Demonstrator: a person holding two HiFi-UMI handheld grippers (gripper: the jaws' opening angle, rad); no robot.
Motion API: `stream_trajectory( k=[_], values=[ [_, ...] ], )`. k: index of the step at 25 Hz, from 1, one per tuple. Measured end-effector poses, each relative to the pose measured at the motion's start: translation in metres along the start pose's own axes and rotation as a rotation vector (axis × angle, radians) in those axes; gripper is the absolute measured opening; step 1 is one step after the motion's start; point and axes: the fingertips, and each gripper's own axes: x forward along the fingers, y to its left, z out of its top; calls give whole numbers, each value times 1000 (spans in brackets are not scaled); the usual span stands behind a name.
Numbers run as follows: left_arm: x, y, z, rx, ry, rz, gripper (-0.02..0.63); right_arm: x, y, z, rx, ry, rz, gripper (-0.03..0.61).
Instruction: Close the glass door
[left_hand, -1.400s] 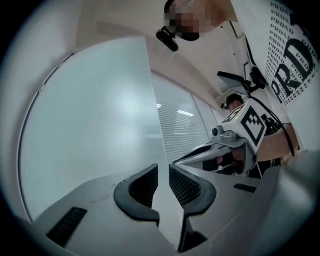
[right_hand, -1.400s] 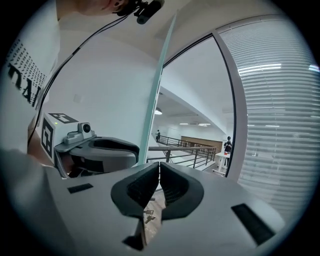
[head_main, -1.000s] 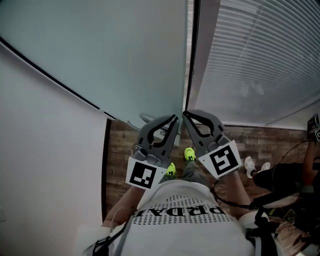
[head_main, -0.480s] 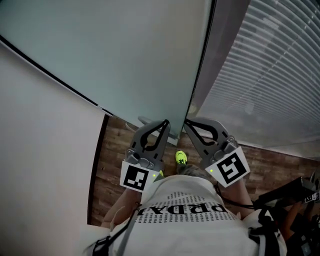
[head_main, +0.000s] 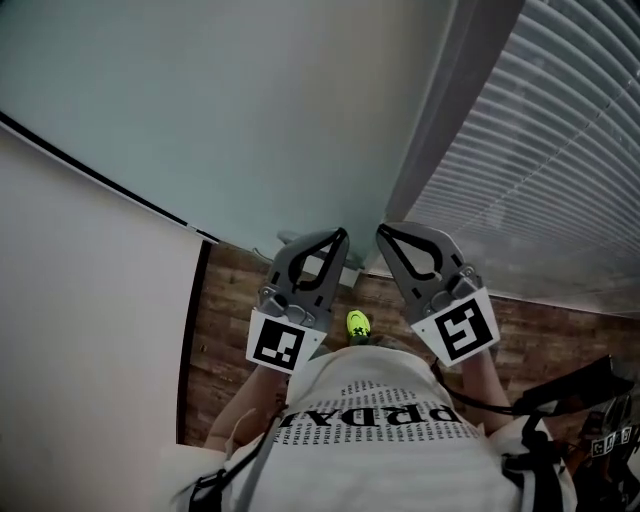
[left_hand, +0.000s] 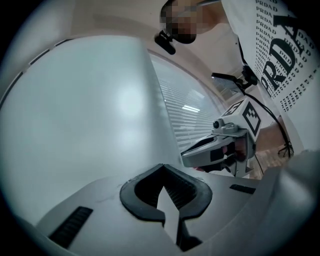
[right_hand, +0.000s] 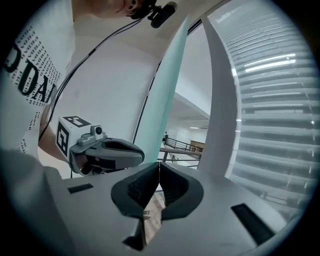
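Your left gripper (head_main: 338, 237) and right gripper (head_main: 384, 232) each have their jaws pressed together on nothing. The glass door (head_main: 260, 110) stands directly ahead of both. A narrow gap separates its edge from the white frame post (head_main: 452, 110).

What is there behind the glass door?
Through the glass door itself nothing shows; it is frosted. Only past its edge, in the gap before the white post, the right gripper view shows a bright hall with a railing. The rest is covered.
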Motion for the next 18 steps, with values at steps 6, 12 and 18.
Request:
stream_trajectory(
  k=[6,12,18],
  values=[
    [8,8,2,-38,-22,13,4,-4,0,2,44,3,3,-2],
    [33,22,-2,-68,-31,-3,3,1,2,6,88,3,14,-2],
    [60,37,-3,-79,-42,-6,3,8,1,13,61,11,27,-2]
  ],
)
